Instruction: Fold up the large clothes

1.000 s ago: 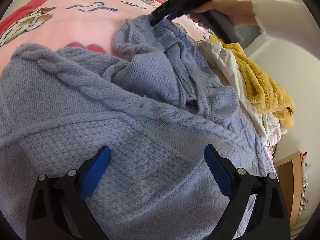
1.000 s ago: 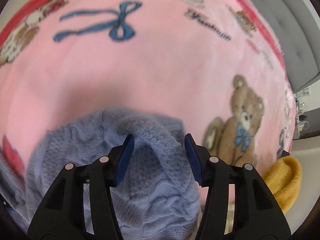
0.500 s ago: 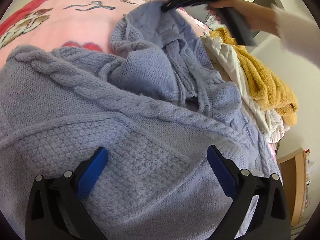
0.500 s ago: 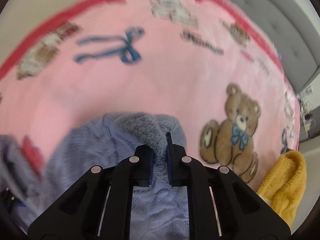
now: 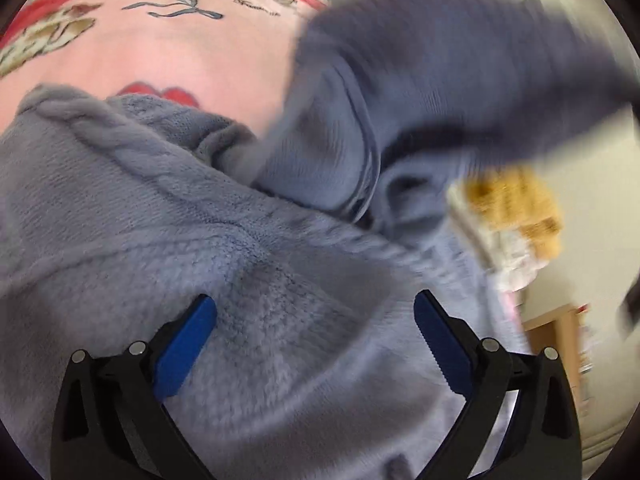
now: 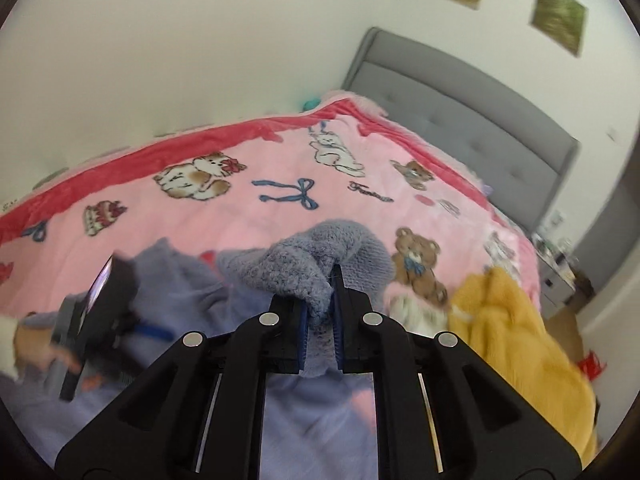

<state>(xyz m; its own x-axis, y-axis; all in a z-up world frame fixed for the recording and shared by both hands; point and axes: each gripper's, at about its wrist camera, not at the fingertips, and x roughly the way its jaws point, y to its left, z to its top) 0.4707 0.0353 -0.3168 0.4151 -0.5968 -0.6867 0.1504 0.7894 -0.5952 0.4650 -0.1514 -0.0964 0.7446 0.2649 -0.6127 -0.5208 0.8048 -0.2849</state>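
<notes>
- A bed with a grey padded headboard carries everything.
- A pink blanket with a red border, printed with bears, kittens and blue bows, covers it.
- A blue-grey knitted sweater lies spread on the blanket.
- Beside it a mustard-yellow fleecy garment rests, apparently over something white.

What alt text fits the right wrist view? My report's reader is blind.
The right tongs are shut on a bunched fold of blue-grey knit sweater, lifted above a pink cartoon-print blanket. A yellow garment lies right; a grey headboard stands behind.
</notes>
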